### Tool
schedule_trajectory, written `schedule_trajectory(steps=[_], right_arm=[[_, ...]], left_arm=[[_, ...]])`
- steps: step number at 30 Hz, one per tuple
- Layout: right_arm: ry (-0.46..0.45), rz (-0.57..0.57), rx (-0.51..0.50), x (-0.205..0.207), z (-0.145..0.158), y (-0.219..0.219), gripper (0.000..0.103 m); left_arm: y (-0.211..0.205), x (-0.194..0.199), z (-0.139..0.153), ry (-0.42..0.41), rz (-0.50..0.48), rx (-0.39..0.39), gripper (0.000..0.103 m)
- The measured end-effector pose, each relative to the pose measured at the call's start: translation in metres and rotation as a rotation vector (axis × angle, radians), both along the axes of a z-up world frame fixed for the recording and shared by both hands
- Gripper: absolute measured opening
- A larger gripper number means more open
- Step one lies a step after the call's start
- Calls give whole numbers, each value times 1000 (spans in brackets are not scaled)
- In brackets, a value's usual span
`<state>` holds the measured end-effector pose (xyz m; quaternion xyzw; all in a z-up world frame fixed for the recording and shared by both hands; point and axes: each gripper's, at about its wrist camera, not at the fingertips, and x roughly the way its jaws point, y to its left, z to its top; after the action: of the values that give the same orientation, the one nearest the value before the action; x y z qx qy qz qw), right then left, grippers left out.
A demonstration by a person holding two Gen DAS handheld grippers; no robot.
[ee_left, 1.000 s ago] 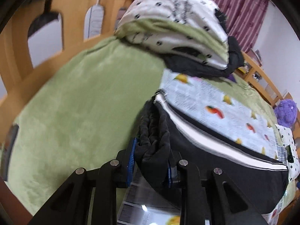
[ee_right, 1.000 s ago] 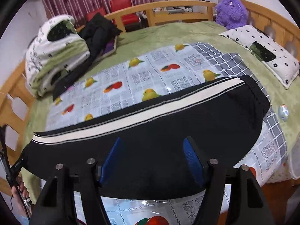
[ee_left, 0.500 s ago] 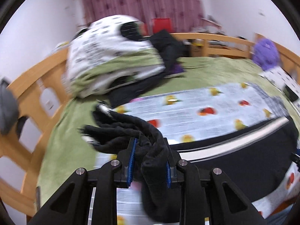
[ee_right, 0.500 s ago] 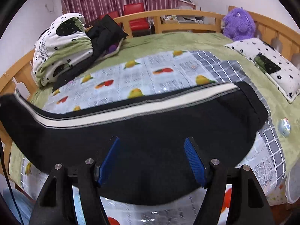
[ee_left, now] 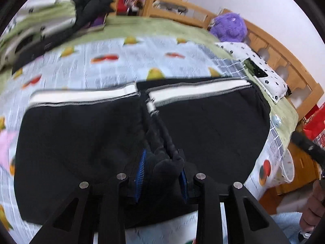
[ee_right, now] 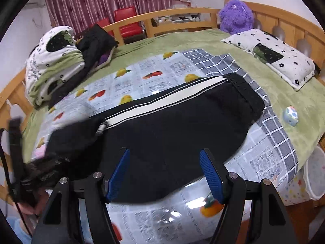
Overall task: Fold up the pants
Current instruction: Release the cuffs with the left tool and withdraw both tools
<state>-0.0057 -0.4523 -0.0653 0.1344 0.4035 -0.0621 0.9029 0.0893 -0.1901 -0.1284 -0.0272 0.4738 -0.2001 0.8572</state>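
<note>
Black pants (ee_right: 182, 122) with a white side stripe (ee_right: 162, 101) lie on a fruit-print mat (ee_right: 142, 77) on the bed. My left gripper (ee_left: 162, 162) is shut on the bunched leg end of the pants (ee_left: 164, 162) and holds it over the middle of the garment, so the leg is doubled back toward the waistband (ee_right: 245, 93). My right gripper (ee_right: 165, 158) is open and empty, hovering just above the near edge of the pants. The left gripper also shows blurred at the left of the right wrist view (ee_right: 38, 168).
A folded duvet and dark clothes (ee_right: 61, 61) are piled at the far left. A pillow (ee_right: 270, 57) and a purple plush toy (ee_right: 235, 14) lie at the right. A small toy (ee_right: 290, 115) sits on the green blanket. A white bin (ee_right: 316, 174) stands beside the bed.
My left gripper has swung the leg end from the far left across over the pants, toward the waistband. My right gripper has stayed open and almost still.
</note>
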Motion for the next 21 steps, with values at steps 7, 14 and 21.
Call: schedule_trajectory(steps=[7,14,21], right_arm=[[-77,91,-1,12,10,41,70],[0,237,75,51,-2,99,70],[83,294,151,74,-64,133,27]], left_arm=[[80,-30,33,-34,111,-161,69],[123,-31,72,-124,223,7,71],[167,-27,56,-196,268,191,71]])
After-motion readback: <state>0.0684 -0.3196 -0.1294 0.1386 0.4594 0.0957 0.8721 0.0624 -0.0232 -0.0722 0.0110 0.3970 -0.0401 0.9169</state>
